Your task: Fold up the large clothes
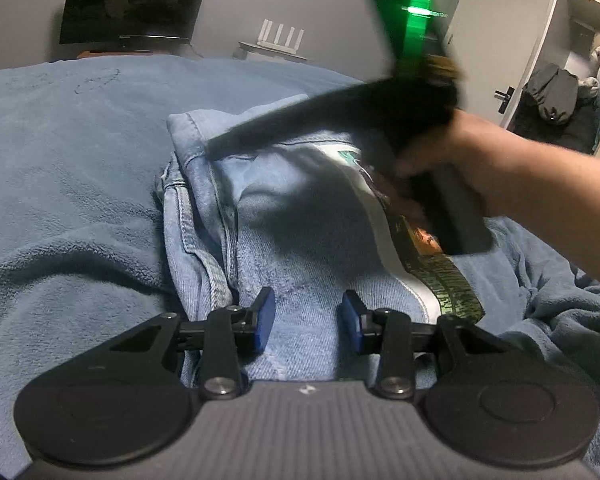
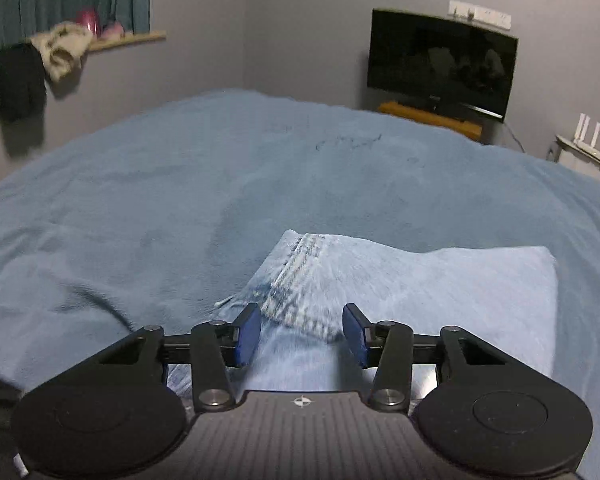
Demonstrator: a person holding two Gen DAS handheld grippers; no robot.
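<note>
The jeans (image 1: 300, 216) lie folded in a light-blue bundle on the blanket (image 1: 68, 184) that covers the bed, at the middle of the left wrist view and reaching down to 6 o'clock between the left gripper's pads. The left gripper (image 1: 309, 320) hangs low over the denim with its 2 blue pads (image 1: 265, 318) spread apart; cloth shows in the gap, but no pad presses on it. A printed label (image 1: 440, 264) runs along the bundle's edge toward 4 o'clock. At 2 o'clock a bare hand (image 1: 472, 160) holds the right gripper's black body, blurred, with a green light (image 1: 418, 10) glowing at 1 o'clock above it. In the right wrist view the right gripper (image 2: 302, 334) stands with its 2 pads (image 2: 248, 334) apart, nothing pinched, the blurred jeans (image 2: 420, 292) under and past them from 6 to 4 o'clock. A dark screen (image 2: 442, 62) stands at 2 o'clock by the wall, and clothes (image 2: 60, 50) hang at 10 o'clock.
</note>
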